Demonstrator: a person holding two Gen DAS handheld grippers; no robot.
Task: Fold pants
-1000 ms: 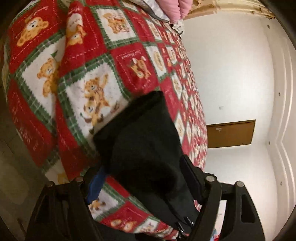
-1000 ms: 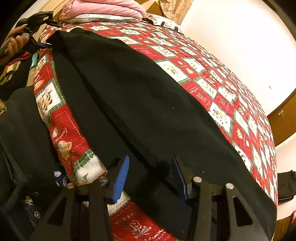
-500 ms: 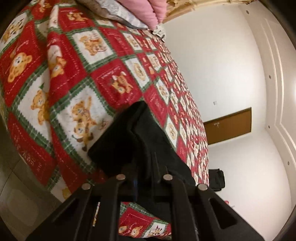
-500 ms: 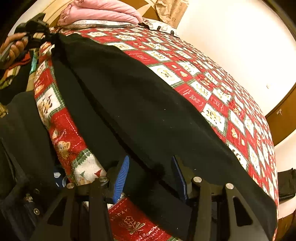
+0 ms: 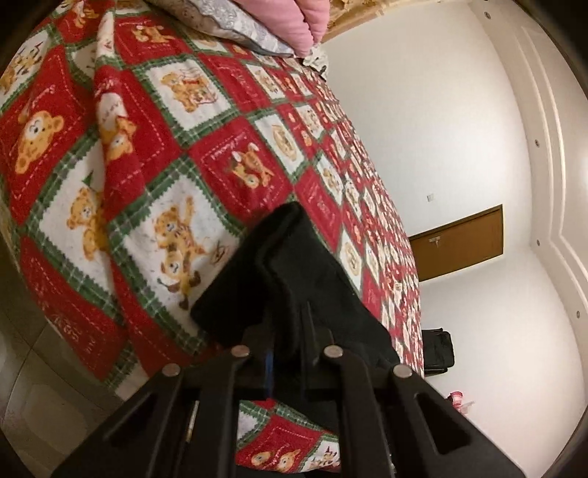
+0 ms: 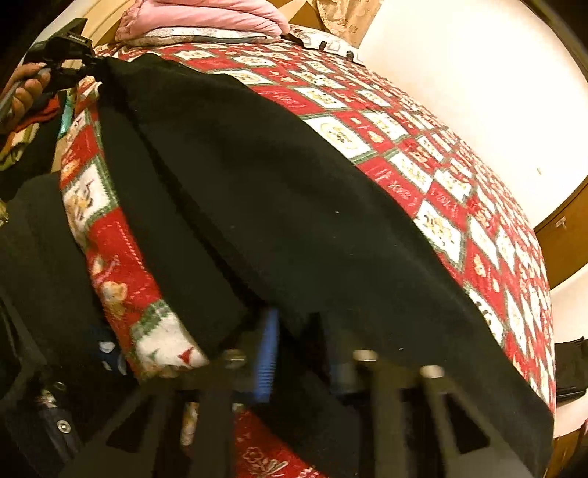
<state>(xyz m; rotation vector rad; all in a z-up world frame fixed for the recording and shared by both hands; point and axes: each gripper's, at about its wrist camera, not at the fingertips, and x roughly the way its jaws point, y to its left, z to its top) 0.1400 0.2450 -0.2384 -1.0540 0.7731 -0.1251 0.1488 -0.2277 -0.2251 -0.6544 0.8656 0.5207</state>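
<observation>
Black pants (image 6: 294, 220) lie stretched lengthwise along the near edge of a red, white and green teddy-bear bedspread (image 6: 422, 154). In the right wrist view my right gripper (image 6: 301, 353) straddles the pants' near end; its jaws are closing, with dark cloth bunched between the blue pads (image 6: 266, 353). At the far end a hand (image 6: 25, 92) holds my left gripper (image 6: 73, 62) against the pants. In the left wrist view that left gripper (image 5: 290, 331) is shut on the narrow pants end (image 5: 294, 279), which rises a little off the bedspread (image 5: 183, 147).
Pink and grey pillows (image 5: 305, 22) are stacked at the head of the bed. The bed's edge drops to a tiled floor (image 5: 36, 367) on the left. A brown door (image 5: 459, 242) and a black bag (image 5: 437, 349) stand by the white wall. The person's dark clothing (image 6: 36, 257) is close by.
My left gripper's jaws shut on the pants end and the wrist rolled a little. The right gripper's blue pads came much closer together over the cloth.
</observation>
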